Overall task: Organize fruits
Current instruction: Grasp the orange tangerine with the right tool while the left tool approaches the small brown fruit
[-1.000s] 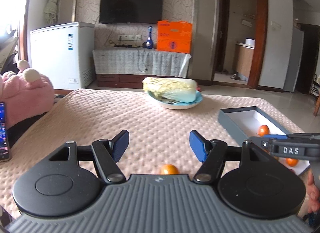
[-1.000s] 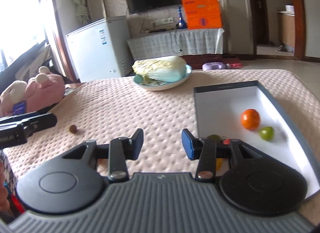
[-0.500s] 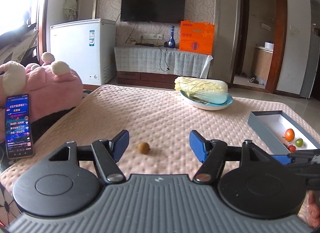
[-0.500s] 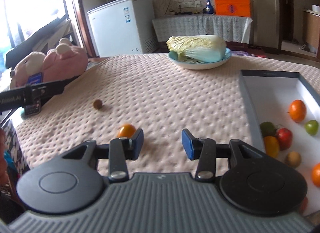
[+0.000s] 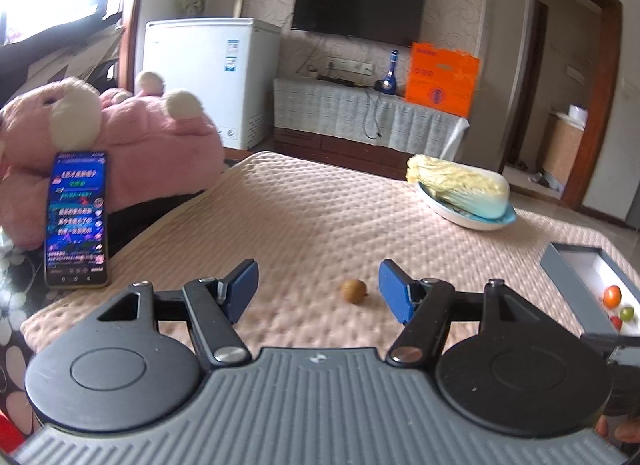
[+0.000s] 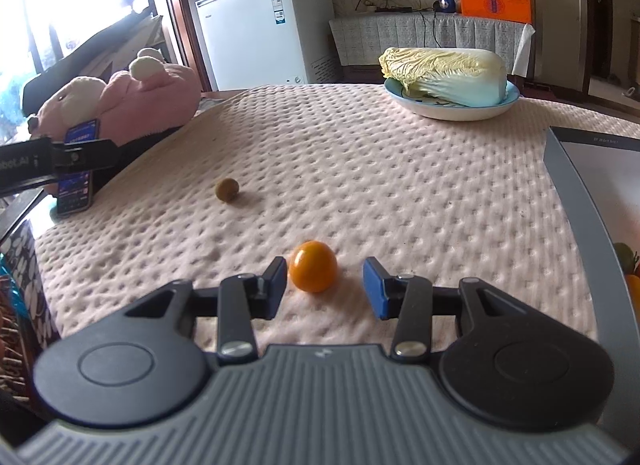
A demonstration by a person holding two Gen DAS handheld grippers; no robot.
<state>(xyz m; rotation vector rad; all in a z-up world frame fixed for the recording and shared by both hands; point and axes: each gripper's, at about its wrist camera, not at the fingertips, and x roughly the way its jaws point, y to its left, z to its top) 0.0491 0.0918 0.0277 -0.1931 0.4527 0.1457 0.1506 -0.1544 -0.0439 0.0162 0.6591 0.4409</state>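
- At 9 o'clock in the left wrist view: pink plush toy [image 5: 132, 145], with lit phone [image 5: 77, 220] leaning upright against it, at the table edge.
- Low centre: left gripper [image 5: 316, 292], blue pads apart, nothing between them; pads above pink quilted table cover [image 5: 312, 217].
- Just ahead of its right pad, at about 1 o'clock from the gap: small brown fruit [image 5: 354, 291], lying on the cover, not touched.
- At 2 o'clock: napa cabbage [image 5: 460, 187] lying in shallow blue-rimmed dish [image 5: 476, 221].
- At 3 o'clock: grey box [image 5: 568, 277] with white inside, holding orange, green and red small fruits; seen only partly.
- In the right wrist view, at 9 o'clock: part of the other tool, in front of the phone.
- Low centre: right gripper [image 6: 325, 288], pads apart, gripping nothing.
- Between these pads, nearer the left one: orange fruit [image 6: 313, 271], resting on the cover, small gap on each side.
- At 11 o'clock from it, well apart: the brown fruit.
- At 3 o'clock: grey rim of the box, more fruits inside at the frame edge.
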